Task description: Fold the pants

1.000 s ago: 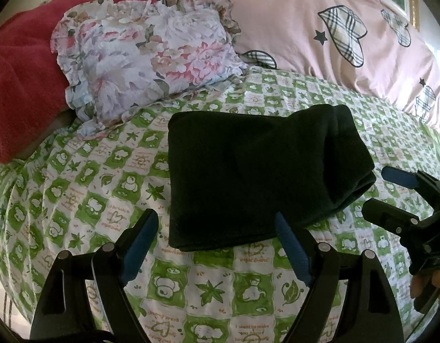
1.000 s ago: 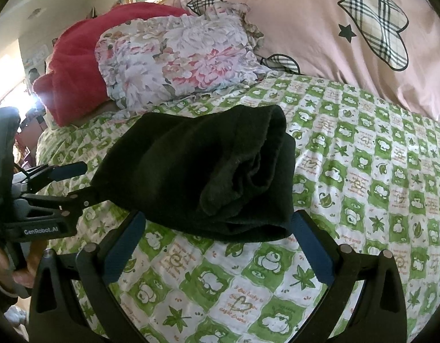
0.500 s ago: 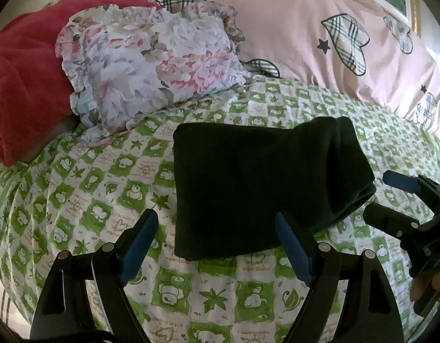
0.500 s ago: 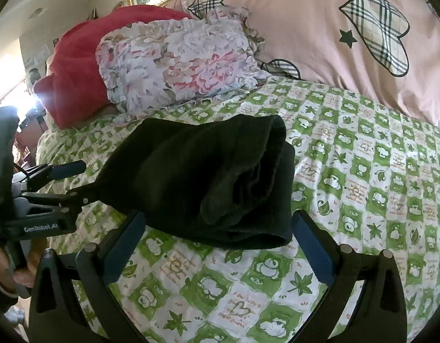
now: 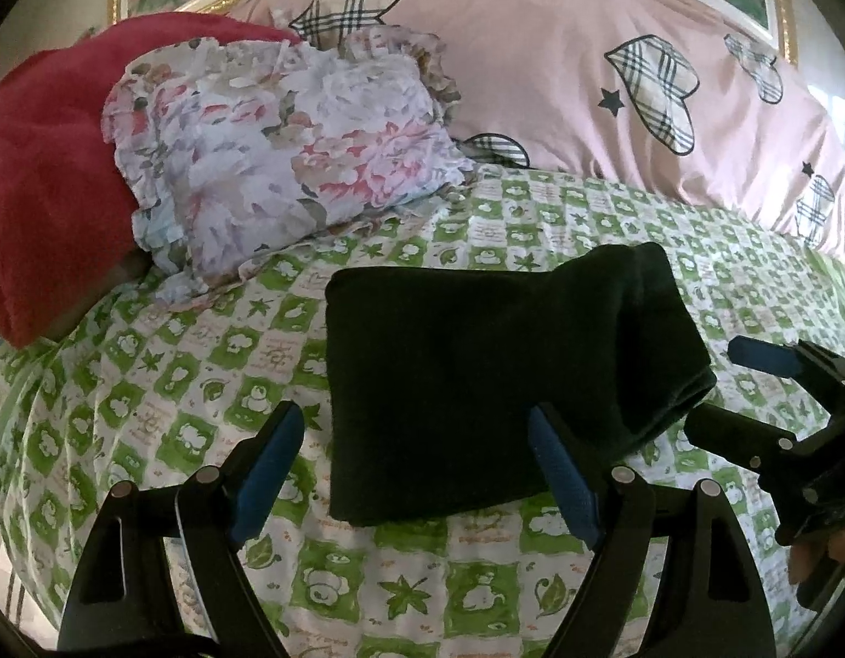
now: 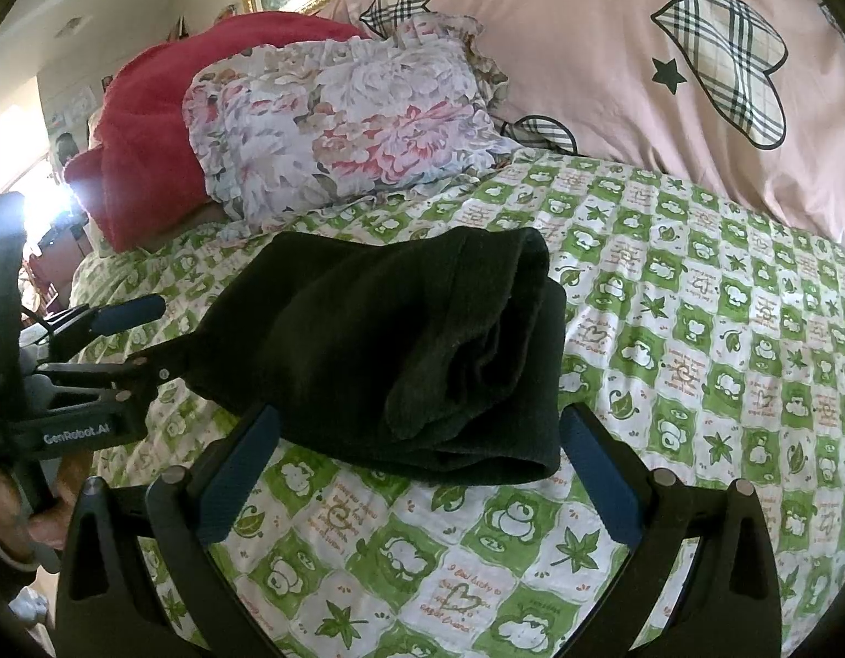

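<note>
Fingers of the left gripper (image 5: 417, 471) and right gripper (image 6: 422, 460) stand spread, released, flanking the folded black knit pants (image 5: 493, 384) lying on the green-checked bedsheet (image 5: 148, 384). Folding looks finished; next, probably only withdrawal or tidying.

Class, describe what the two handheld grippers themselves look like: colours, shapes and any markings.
Left gripper: black angular plastic frame with silver rivets, two long fingers lined with blue pads. Right gripper: the same build. Seen from the right wrist, the left gripper's body carries white lettering, GenRobot.AI. No cables or sleeves show.
</note>
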Available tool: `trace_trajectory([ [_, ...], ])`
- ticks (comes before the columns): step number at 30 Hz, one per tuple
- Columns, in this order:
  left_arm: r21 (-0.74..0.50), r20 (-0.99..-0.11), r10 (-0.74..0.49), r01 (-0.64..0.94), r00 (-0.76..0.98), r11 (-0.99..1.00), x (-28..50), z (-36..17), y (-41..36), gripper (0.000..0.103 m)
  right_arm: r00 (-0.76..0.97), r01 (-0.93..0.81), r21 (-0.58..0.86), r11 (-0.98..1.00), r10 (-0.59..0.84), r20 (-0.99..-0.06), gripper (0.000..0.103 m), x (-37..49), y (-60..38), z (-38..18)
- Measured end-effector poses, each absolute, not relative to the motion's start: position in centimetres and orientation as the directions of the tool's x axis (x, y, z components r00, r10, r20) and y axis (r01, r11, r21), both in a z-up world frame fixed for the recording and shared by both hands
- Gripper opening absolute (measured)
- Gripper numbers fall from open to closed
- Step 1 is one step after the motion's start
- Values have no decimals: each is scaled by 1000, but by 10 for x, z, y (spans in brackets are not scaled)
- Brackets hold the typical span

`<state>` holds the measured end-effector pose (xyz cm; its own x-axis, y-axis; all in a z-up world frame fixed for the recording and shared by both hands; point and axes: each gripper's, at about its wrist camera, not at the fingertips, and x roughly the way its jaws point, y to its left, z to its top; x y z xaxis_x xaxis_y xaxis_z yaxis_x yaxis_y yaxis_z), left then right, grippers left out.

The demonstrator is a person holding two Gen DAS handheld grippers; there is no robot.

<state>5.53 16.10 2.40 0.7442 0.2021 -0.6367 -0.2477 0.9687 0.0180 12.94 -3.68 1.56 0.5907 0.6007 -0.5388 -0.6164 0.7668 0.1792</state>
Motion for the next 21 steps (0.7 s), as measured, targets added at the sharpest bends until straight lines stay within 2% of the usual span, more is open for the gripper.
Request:
trace_trajectory([
  [21,-7,-654,197,-267,731,964,61,24,168,84,595,-605,190,774,597,-538,102,134,-42,18],
])
